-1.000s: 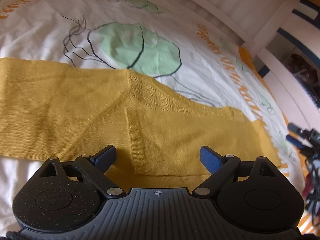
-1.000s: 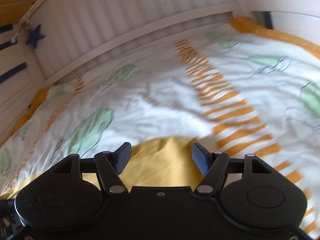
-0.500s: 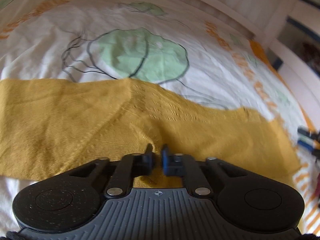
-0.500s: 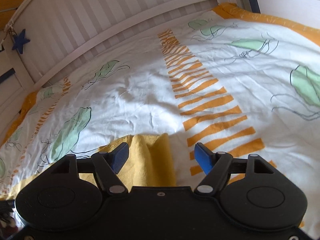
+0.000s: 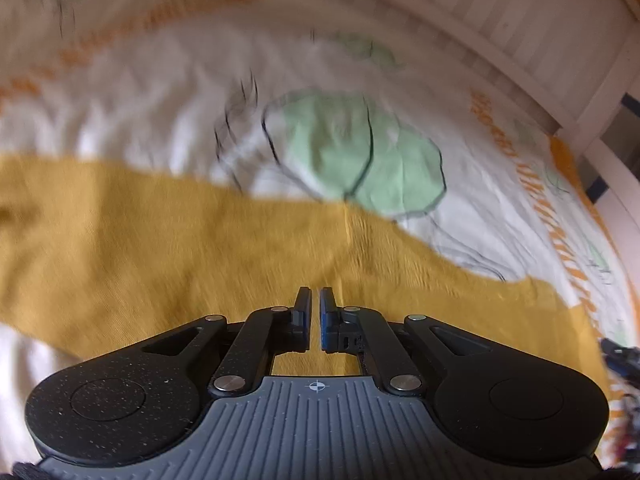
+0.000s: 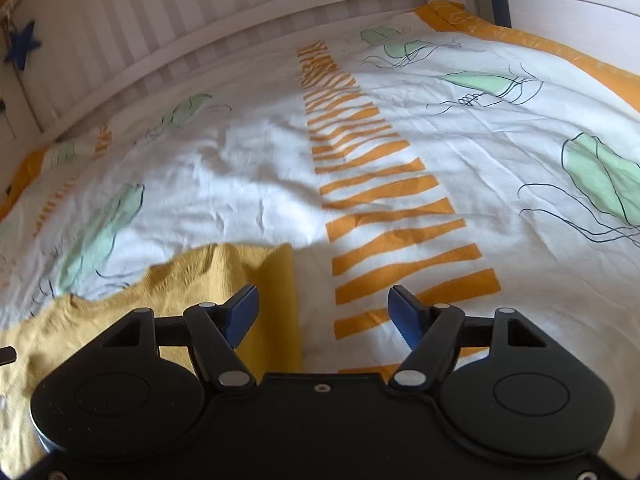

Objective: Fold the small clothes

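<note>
Left gripper [image 5: 315, 300] nearly closed low in frame over mustard garment [image 5: 160, 248], grip on cloth unclear; right gripper [image 6: 324, 300] wide open, holding nothing, above garment edge

Soft daylight is spread over both views, with no hard glare. The left wrist view is smeared by motion blur: the yellow garment [image 5: 168, 240] and the printed bedsheet [image 5: 160, 92] are streaked, most heavily toward the upper left. The right wrist view is far sharper, though some softness is seen at its lower left. A dim shadow is cast across the sheet's middle. Straight bed rails [image 6: 224, 20] are bent by fisheye distortion along the top edges.
</note>
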